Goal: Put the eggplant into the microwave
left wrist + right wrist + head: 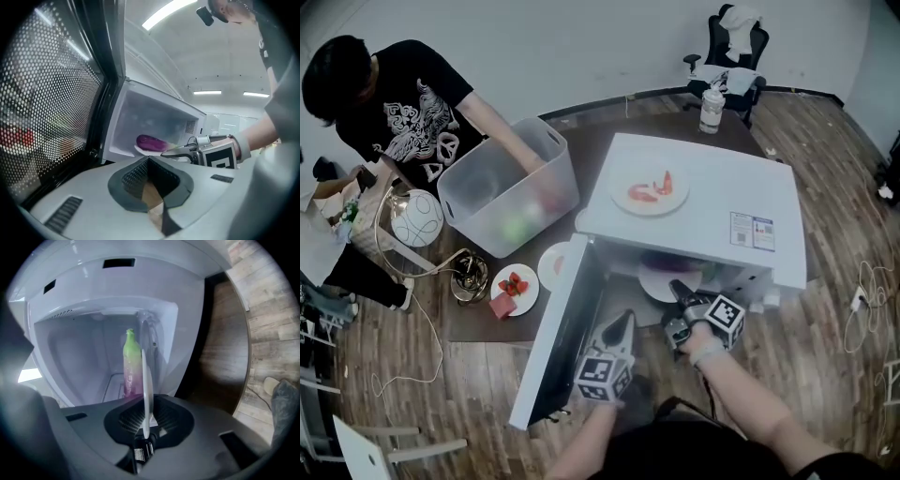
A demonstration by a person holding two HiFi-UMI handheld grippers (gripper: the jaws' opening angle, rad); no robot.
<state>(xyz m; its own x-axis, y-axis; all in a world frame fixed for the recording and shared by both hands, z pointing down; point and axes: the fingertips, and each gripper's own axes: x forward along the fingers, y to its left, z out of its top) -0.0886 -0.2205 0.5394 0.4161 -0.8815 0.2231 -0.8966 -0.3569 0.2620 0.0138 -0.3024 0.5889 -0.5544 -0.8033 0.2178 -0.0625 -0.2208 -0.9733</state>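
Observation:
The white microwave (727,192) stands with its door (555,347) swung open to the left. Inside it, a purple eggplant (132,369) with a green end lies on a white plate (146,394). From the left gripper view the eggplant (151,142) and plate (140,149) sit low in the cavity. My right gripper (678,289) reaches into the opening. The plate's rim stands between its jaws, which are slightly apart around it. My left gripper (626,319) hovers shut and holds nothing, in front of the door's inner side (51,108).
A plate of red food (649,189) sits on top of the microwave. To the left a person reaches into a clear bin (511,187). A strawberry plate (514,286) and a metal bowl (470,277) lie nearby. An office chair (731,52) stands behind.

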